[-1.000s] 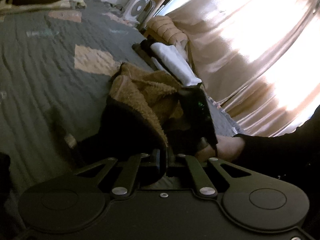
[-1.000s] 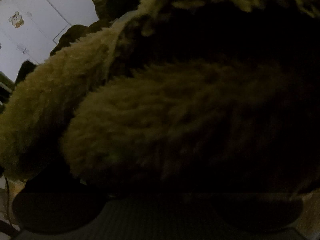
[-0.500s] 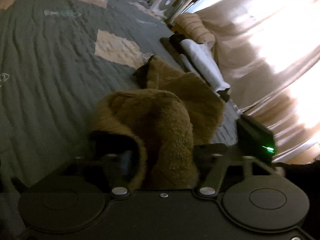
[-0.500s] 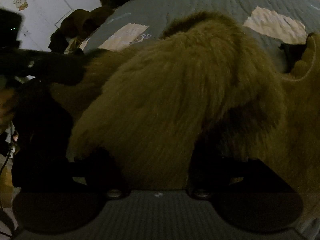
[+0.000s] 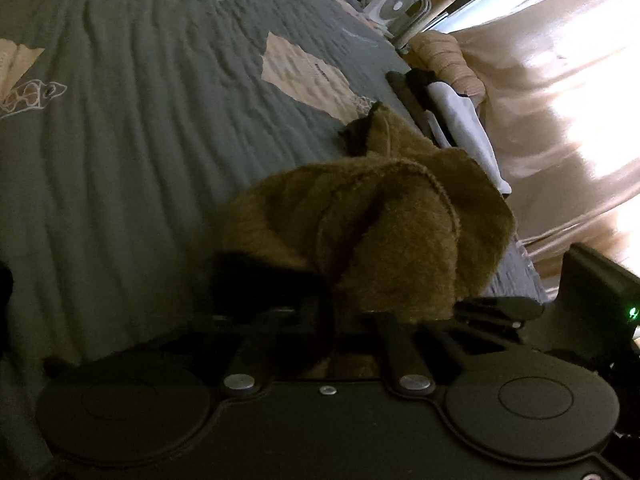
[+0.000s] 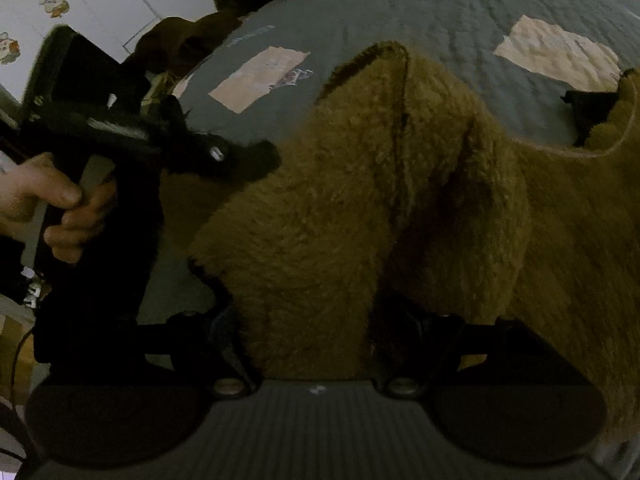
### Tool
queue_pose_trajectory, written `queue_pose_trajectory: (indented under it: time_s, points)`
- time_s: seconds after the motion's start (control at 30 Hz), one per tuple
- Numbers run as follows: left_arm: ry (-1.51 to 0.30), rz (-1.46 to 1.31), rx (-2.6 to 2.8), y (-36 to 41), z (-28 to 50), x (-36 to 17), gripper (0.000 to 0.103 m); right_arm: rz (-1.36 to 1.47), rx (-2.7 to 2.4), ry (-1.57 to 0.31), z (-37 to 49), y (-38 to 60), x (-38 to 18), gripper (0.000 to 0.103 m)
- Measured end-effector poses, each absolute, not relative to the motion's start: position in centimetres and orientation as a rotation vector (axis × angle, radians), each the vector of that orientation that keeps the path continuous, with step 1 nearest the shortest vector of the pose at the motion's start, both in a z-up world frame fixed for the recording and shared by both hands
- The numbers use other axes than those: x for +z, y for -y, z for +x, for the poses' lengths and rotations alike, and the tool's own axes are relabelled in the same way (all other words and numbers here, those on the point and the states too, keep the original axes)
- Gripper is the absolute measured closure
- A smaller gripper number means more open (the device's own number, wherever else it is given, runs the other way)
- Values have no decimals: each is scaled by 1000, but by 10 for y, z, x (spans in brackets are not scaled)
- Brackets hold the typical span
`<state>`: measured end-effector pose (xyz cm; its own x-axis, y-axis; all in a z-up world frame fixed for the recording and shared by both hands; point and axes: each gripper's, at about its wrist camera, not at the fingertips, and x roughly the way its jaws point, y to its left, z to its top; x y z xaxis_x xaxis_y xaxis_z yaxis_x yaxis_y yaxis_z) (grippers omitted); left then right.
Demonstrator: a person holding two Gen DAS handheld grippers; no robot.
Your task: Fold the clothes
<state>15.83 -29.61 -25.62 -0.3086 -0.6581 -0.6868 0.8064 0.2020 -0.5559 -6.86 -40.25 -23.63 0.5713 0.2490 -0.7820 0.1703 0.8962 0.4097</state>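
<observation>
Grey quilt [image 5: 140, 152]; lit curtains [image 5: 560, 100]; fan [image 5: 394, 4].

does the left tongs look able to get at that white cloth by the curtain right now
Probably not: the left tongs are shut on the brown fleece, which bunches up between them and the white cloth beyond the bed's edge.

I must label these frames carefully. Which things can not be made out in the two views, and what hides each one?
- Left wrist view: the left gripper fingertips, buried under the brown fleece garment; jaws look closed on it.
- Right wrist view: the right gripper fingertips, covered by the same fleece.
- Garment type: bunched, and cut off at the right edge of the right wrist view.
- Dark pile beyond the quilt: too dim.
</observation>
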Motion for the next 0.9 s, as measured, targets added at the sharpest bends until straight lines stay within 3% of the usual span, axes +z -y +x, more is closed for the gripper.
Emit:
queue_pose_trajectory:
  time_s: [0.6,0.67,0.73,0.9]
  points:
    - [-1078,133,-1394,234,171,-206,95,437,91,-965,-69,388,-223,22]
    - [-1042,127,-1376,223,167,-197,78,441,95,-964,-69,387,-224,22]
    - [-1000,126,-1353,214,160,-187,41,439,91,-963,-70,388,-224,22]
    - [-933,172,-1340,205,134,-172,21,437,83,-961,-70,389,-224,21]
